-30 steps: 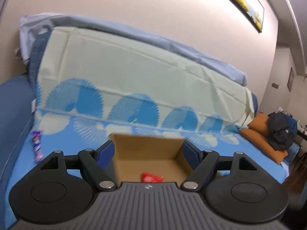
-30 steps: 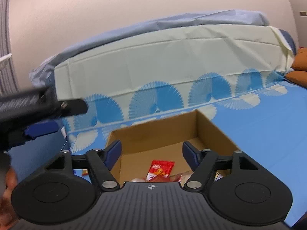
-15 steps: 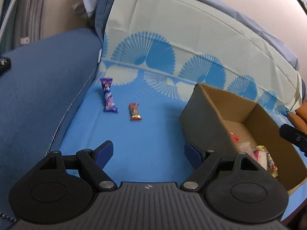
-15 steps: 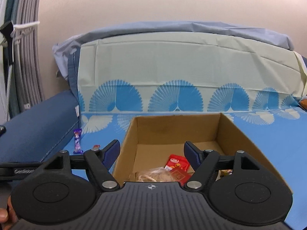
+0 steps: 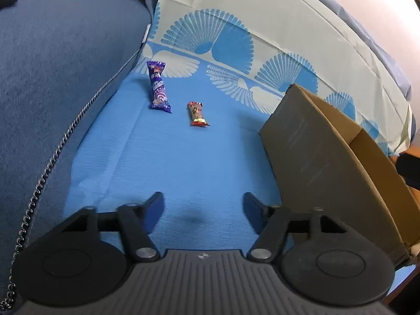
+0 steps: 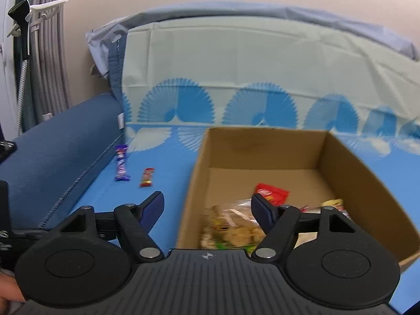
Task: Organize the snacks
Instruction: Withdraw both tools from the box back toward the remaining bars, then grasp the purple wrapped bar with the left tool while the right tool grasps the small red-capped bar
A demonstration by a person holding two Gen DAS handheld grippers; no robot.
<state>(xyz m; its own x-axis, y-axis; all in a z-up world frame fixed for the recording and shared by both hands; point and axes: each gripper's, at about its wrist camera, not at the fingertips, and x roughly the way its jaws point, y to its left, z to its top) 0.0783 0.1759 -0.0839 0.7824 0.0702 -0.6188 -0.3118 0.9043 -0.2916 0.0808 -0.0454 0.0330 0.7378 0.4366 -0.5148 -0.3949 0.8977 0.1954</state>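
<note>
- The room: a pale wall behind, grey curtains (image 6: 50,52) at the far left of my right claw's view, and a sofa draped in a blue cloth with fan patterns (image 5: 189,162) that runs up over the backrest.
- The surface is that cloth on the sofa seat, soft and a little creased, so a wrapper may sink slightly when I press down on it. A dark blue armrest (image 5: 57,84) borders it on the left.
- The cardboard box (image 6: 338,168) stands open on the seat; it already holds a red packet (image 6: 273,191), a clear bag of snacks (image 6: 231,225) and other wrappers I cannot make out.
- Two snacks lie loose on the cloth left of the box: a purple wrapper (image 5: 158,88) near the armrest and a smaller red-and-gold bar (image 5: 197,113) just beside it, apart from each other.
- Both lie ahead of my left claw (image 5: 203,211) and well apart from it, the bar nearly straight ahead, their long axes running roughly away from me.
- My left claw is the nearer; it has just been closing, stands half open and has nothing between its jaws.
- My right claw (image 6: 207,208) hangs at the box's near left corner, has also narrowed a little, and is open and empty.
</note>
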